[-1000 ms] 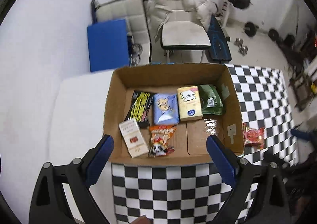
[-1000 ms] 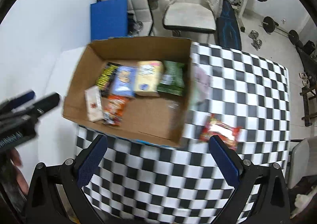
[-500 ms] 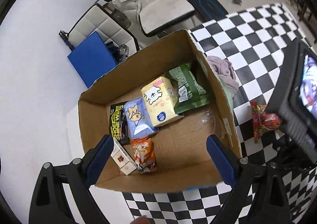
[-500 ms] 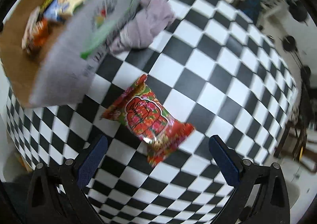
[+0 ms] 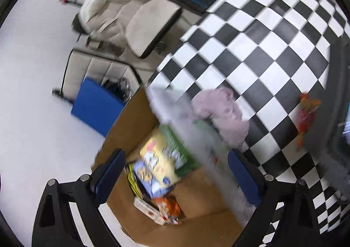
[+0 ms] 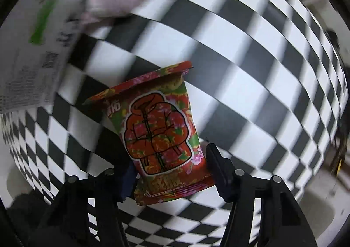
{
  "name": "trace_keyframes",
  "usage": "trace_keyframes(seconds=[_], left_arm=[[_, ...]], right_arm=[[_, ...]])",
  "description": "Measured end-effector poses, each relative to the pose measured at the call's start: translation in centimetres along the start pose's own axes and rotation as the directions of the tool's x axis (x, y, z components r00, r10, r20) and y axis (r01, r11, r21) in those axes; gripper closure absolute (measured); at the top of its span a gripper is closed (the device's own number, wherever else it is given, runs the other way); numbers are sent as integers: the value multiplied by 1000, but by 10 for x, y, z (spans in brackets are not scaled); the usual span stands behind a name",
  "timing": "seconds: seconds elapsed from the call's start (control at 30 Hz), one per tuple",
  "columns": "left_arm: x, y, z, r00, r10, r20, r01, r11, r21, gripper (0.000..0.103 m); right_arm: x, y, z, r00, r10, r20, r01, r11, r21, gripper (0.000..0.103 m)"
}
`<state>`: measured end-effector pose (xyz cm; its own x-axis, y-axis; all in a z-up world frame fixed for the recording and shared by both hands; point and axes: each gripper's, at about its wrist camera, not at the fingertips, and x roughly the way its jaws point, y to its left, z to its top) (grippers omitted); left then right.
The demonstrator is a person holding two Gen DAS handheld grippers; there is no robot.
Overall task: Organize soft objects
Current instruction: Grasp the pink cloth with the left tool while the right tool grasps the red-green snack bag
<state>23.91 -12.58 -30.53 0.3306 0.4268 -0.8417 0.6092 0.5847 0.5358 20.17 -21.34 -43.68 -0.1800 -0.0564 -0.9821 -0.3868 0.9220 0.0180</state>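
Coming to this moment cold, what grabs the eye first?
The red floral snack packet fills the right wrist view, lying on the checkered tablecloth between the right gripper fingers. In the left wrist view, the open cardboard box of snack packs sits under the left gripper, a lilac cloth beside it.

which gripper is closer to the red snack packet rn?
Right. The right gripper has the red snack packet between its fingers, closing on its lower end. The left gripper hangs open over the cardboard box, with the packet away across the checkered cloth.
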Motion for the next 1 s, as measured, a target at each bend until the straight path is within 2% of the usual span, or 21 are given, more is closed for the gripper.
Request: trace_keyframes(seconds=[0.13, 0.17, 0.23, 0.33, 0.4, 0.5, 0.53, 0.6, 0.63, 0.67, 0.73, 0.83, 0.87, 0.93, 1.0], left_arm=[[30, -23, 33, 995, -7, -97, 21, 990, 138, 7], [40, -29, 40, 992, 15, -121, 7, 984, 176, 4], [52, -39, 51, 987, 115, -113, -83, 963, 255, 3], [67, -54, 64, 982, 88, -166, -32, 948, 315, 3], [72, -63, 69, 979, 121, -164, -54, 929, 366, 3], [90, -76, 66, 960, 162, -227, -46, 894, 446, 3], [94, -78, 66, 956, 162, -245, -35, 891, 453, 3], [96, -78, 67, 955, 159, -250, -34, 898, 439, 4], [95, -77, 67, 958, 145, -246, -29, 906, 422, 16], [94, -76, 68, 961, 108, -255, -1, 921, 389, 45], [90, -74, 71, 961, 38, -273, 54, 946, 320, 65], [78, -72, 72, 972, -9, -233, 70, 965, 252, 75], [73, -69, 72, 973, -51, -226, 100, 972, 212, 79], [62, -64, 72, 969, -126, -211, 158, 977, 143, 87], [49, -55, 73, 962, -199, -185, 215, 974, 70, 89]], right_arm=[[8, -44, -19, 999, 24, -22, -22, 994, 105, 41], [10, -53, -24, 999, 32, -27, -28, 992, 127, 41], [13, -69, -30, 999, 36, -29, -31, 986, 163, 41], [15, -86, -38, 999, 42, -26, -36, 979, 202, 41], [15, -94, -40, 998, 52, -21, -46, 974, 223, 41], [13, -106, -47, 998, 58, -11, -54, 969, 241, 41], [10, -93, -46, 998, 57, -9, -53, 969, 243, 41], [7, -95, -46, 998, 57, -2, -55, 967, 247, 41], [5, -95, -47, 998, 57, 1, -55, 967, 247, 42], [4, -90, -49, 998, 55, 3, -54, 968, 246, 43], [1, -76, -54, 999, 45, 8, -46, 968, 245, 45], [-7, -63, -64, 999, 40, 12, -42, 968, 249, 48], [-11, -62, -64, 999, 38, 15, -41, 966, 254, 49], [-12, -60, -67, 999, 37, 17, -40, 963, 267, 51], [-10, -61, -73, 999, 41, 23, -46, 959, 281, 52]])
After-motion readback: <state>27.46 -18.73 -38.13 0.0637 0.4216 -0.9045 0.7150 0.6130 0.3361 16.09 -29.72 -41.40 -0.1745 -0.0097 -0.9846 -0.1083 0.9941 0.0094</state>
